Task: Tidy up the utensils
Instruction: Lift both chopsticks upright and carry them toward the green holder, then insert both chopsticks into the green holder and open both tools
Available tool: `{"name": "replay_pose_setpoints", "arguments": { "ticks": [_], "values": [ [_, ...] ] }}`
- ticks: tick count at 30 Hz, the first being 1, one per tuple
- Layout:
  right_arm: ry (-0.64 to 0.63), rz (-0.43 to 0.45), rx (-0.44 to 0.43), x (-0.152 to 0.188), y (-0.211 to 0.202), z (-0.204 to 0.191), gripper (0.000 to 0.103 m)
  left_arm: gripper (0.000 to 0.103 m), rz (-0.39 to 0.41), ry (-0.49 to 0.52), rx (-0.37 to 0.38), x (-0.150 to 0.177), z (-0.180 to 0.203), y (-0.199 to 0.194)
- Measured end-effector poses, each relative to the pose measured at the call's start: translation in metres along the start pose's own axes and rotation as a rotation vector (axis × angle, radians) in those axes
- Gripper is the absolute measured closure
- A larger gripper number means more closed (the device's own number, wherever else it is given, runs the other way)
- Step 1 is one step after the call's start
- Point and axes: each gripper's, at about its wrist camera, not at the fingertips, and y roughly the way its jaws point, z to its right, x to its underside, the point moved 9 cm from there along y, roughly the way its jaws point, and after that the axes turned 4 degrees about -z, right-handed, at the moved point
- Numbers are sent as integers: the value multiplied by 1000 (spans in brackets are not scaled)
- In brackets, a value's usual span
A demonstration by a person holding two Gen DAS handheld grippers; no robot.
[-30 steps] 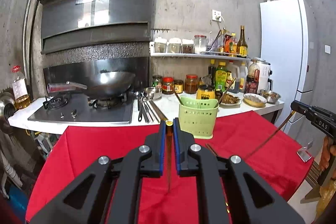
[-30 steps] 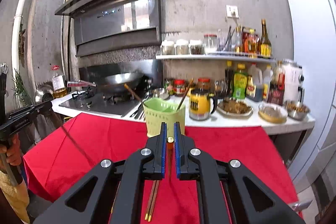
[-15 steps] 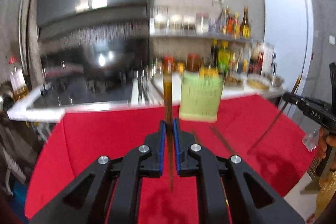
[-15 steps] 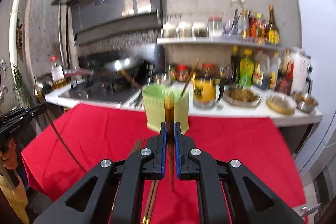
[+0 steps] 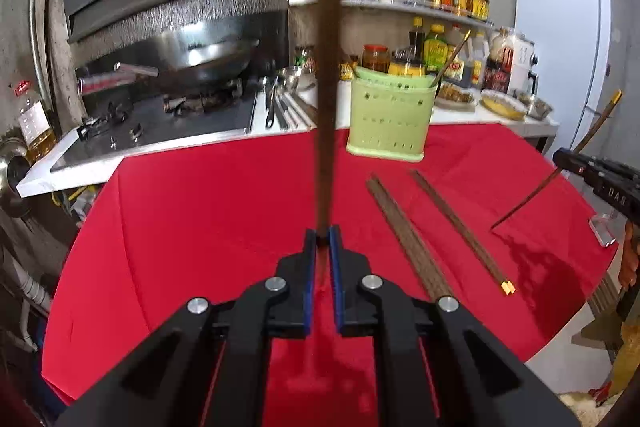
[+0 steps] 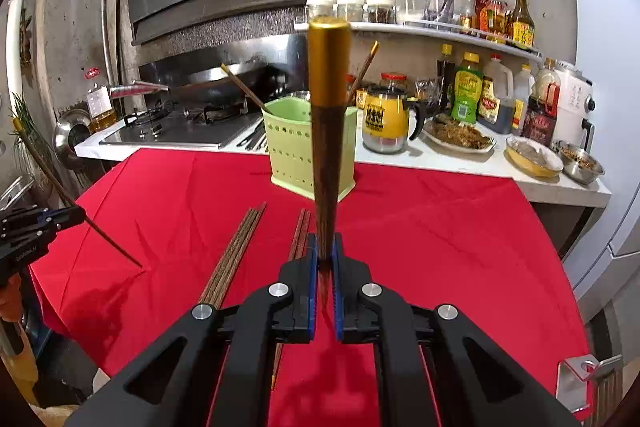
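A green basket [image 5: 387,125] stands at the far edge of the tabletop [image 5: 208,211], which is draped in red cloth, with two chopsticks leaning inside it. Loose chopsticks [image 5: 404,239] lie on the cloth between the basket and the near edge, in two rows just beside each other. The left tongs [image 5: 322,241] are closed tight on one chopstick [image 5: 326,131], which stands upright, its gold-capped end high above the pads. The right tongs [image 6: 325,247] are likewise clamped on a chopstick [image 6: 328,147], gold cap up, in front of the basket. Beyond the far edge runs a white kitchen counter with a stove [image 6: 180,129], a wok [image 5: 216,57], bottles and a yellow kettle [image 6: 386,119].
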Motion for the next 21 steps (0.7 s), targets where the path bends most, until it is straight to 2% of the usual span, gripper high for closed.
{"name": "replay_pose_setpoints", "arguments": {
  "ticks": [5,8,14,19,21],
  "values": [
    [-16,30,6,-22,4,0,96,96,88,17,28,-39,14,0],
    [-30,57,16,-43,8,0,96,96,151,52,34,-74,25,4],
    [-51,162,25,-117,15,-2,96,96,214,78,102,-153,45,14],
    [-59,189,29,-167,40,0,96,96,193,86,152,-212,63,43],
    [-54,171,27,-176,57,2,96,96,140,105,160,-223,73,69]
  ]
}}
